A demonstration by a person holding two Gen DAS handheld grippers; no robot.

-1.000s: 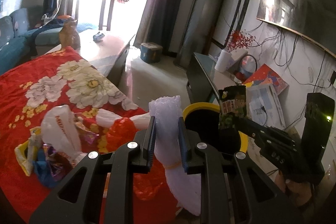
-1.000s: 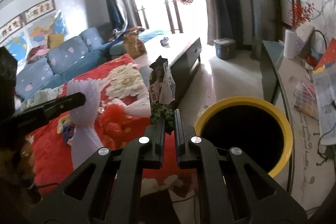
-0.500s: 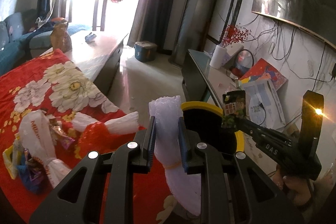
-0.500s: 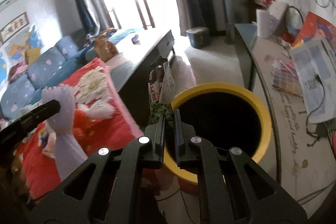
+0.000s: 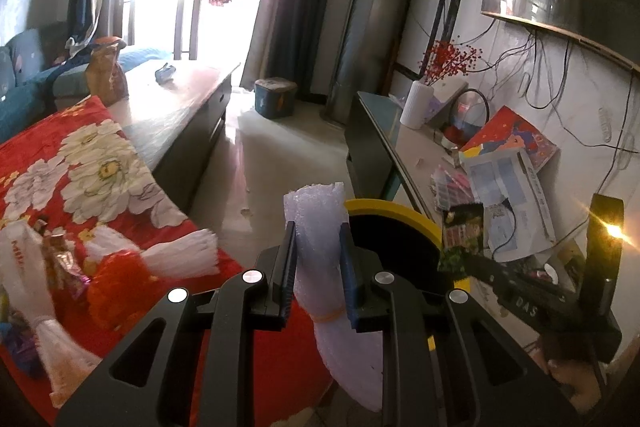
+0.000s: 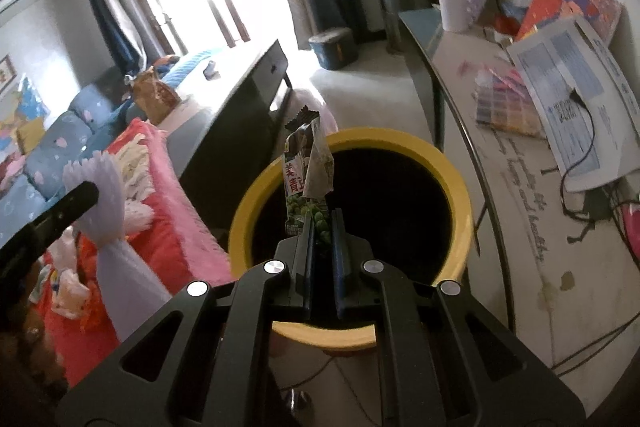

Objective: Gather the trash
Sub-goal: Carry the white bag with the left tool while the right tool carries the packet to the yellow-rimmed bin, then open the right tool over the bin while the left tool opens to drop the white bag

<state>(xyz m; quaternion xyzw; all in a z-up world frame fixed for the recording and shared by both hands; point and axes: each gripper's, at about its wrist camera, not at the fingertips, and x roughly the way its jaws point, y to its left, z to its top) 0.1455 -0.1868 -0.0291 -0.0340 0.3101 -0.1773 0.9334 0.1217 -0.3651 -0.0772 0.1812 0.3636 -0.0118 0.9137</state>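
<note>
My left gripper (image 5: 318, 239) is shut on a roll of pale lilac foam wrap (image 5: 320, 223) tied with a rubber band; its lower end hangs below the jaws. Just beyond it stands a bin with a yellow rim (image 5: 394, 213). My right gripper (image 6: 322, 229) is shut on a green snack wrapper (image 6: 306, 179), upright over the near left part of the bin's yellow rim (image 6: 452, 171). In the left wrist view the right gripper (image 5: 454, 261) shows at the right with the snack wrapper (image 5: 464, 231) over the bin. The foam wrap (image 6: 106, 211) shows at the left of the right wrist view.
A red flowered cloth (image 5: 92, 163) covers the table at left, with white foam nets, a red net and candy wrappers (image 5: 60, 263) on it. A dark low table (image 5: 188, 107) stands behind. A glass-topped sideboard (image 5: 404, 143) with papers, a vase and cables runs along the right wall.
Both grippers have moved toward the bin with their loads. The right gripper rolled and sank, so the snack wrapper now stands over the bin's mouth. The table's litter slid left.
</note>
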